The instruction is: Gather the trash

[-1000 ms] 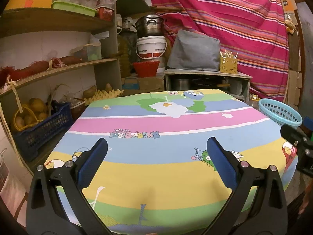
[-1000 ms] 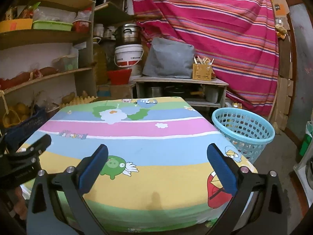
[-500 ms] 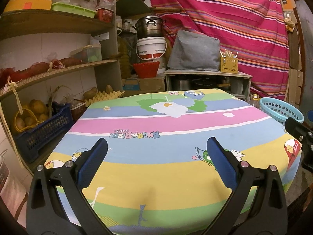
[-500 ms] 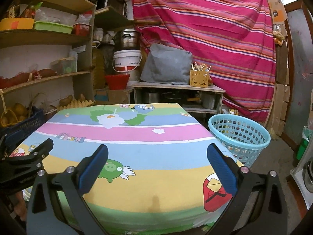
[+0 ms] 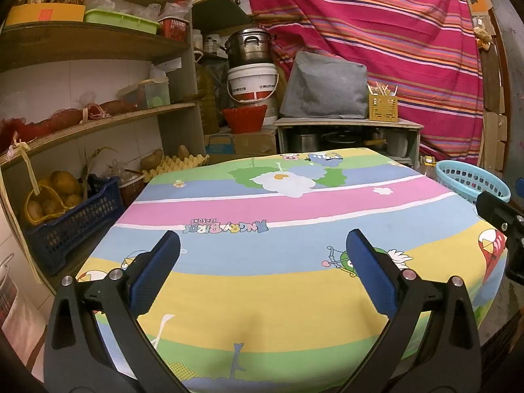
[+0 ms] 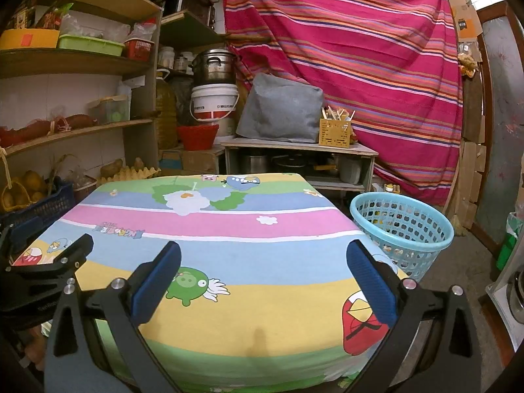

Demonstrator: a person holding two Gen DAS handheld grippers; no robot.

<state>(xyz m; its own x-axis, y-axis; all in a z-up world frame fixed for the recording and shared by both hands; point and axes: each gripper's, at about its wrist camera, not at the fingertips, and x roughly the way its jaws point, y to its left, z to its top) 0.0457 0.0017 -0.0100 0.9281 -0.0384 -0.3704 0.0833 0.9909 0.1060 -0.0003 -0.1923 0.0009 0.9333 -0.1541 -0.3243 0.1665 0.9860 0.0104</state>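
Right wrist view: laundry basket upright, mouth up, beside table; right gripper & left gripper jaws wide apart, holding nothing.

One table with cartoon-print cloth. One light-blue laundry-style basket on the floor at the table's right. One white bucket, one steel pot stacked on it. One red bowl-shaped basket. One grey cloth-covered bundle. One yellow utensil holder. One striped magenta curtain. One dark-blue crate with one yellow net bag of potatoes. One egg tray, two loose potatoes on it. One green tray, one small red basket, one yellow box. Two grippers: left gripper, right gripper, two blue pads each, spread apart, holding nothing.
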